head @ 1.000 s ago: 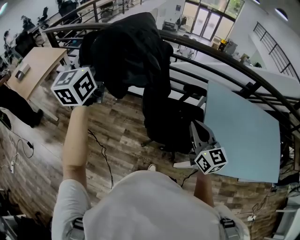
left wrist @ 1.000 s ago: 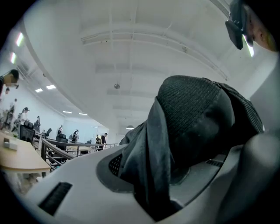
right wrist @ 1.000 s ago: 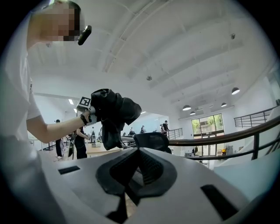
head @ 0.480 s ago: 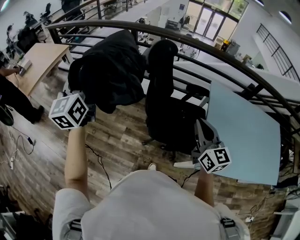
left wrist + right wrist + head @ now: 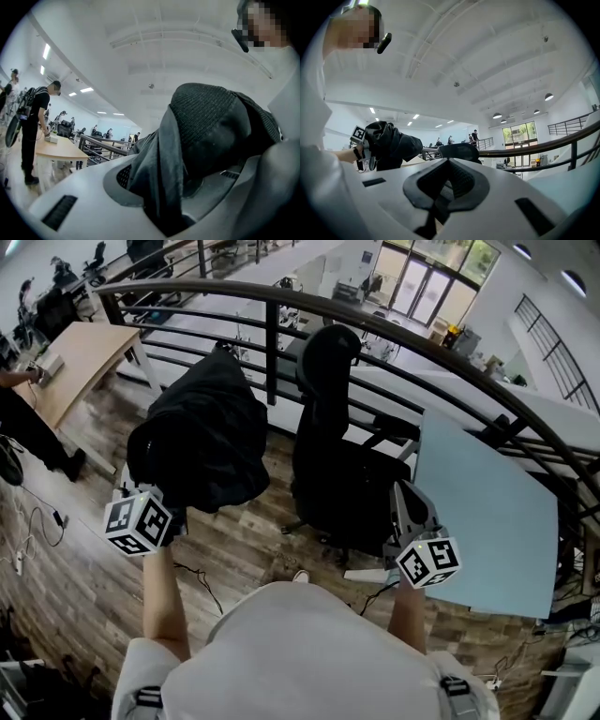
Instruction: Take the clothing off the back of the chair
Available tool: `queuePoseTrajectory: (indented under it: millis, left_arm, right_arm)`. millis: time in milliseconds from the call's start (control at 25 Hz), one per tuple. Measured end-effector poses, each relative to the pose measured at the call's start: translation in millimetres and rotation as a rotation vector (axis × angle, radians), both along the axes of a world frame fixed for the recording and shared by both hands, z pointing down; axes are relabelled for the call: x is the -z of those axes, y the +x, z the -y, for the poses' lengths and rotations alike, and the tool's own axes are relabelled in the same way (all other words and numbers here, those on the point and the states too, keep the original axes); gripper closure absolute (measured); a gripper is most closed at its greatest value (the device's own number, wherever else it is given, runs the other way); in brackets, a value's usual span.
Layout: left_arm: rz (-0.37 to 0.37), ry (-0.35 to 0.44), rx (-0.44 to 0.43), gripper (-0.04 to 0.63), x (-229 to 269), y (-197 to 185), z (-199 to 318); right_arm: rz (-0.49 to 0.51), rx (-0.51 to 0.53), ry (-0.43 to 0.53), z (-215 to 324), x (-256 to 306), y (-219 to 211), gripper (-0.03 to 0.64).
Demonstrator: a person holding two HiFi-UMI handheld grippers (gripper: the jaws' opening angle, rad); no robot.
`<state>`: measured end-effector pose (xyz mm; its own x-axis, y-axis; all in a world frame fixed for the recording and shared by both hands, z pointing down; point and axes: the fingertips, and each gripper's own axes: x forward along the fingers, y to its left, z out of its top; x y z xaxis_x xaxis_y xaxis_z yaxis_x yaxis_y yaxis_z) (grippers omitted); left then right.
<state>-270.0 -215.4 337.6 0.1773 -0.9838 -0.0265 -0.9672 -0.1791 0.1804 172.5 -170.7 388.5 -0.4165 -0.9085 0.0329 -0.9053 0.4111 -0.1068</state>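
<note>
The black jacket (image 5: 202, 442) hangs in a bunch to the left of the black office chair (image 5: 342, 474) and is apart from it. The chair's backrest (image 5: 323, 367) is bare. My left gripper (image 5: 159, 517) sits under the jacket's lower left edge. In the left gripper view, dark fabric (image 5: 197, 140) is pinched between the jaws of the left gripper (image 5: 173, 211). My right gripper (image 5: 408, 512) stays near the chair's right side, by the table's corner. In its own view the right gripper (image 5: 436, 211) is shut on nothing, with the jacket (image 5: 389, 145) and the chair (image 5: 459, 151) ahead.
A dark curved railing (image 5: 281, 306) runs behind the chair. A light blue table (image 5: 487, 493) stands to the right and a wooden desk (image 5: 80, 357) at the far left, with a person (image 5: 28, 442) beside it. Cables (image 5: 202, 573) lie on the wooden floor.
My left gripper has swung down and to the left with the jacket, which has come clear of the chair's back. The right gripper has stayed in place.
</note>
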Motion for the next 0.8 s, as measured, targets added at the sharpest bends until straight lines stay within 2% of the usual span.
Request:
queuePoseTrajectory:
  millis: [320,520,800]
  left_arm:
    - [0.043,-0.113,0.087,0.468,-56,-25,-62]
    - [0.011,-0.175,0.100,0.468,-84,-27,-74]
    - [-0.006,-0.152,0.073,0.469,-76,-24,-63]
  right_arm:
    - [-0.015,0.009,0.004,14,4,-6,0.597]
    - [-0.032,0.020,0.001,23,3,-11,0.597]
    - [-0.039,0.043,0.016,31,11,-27,0.597]
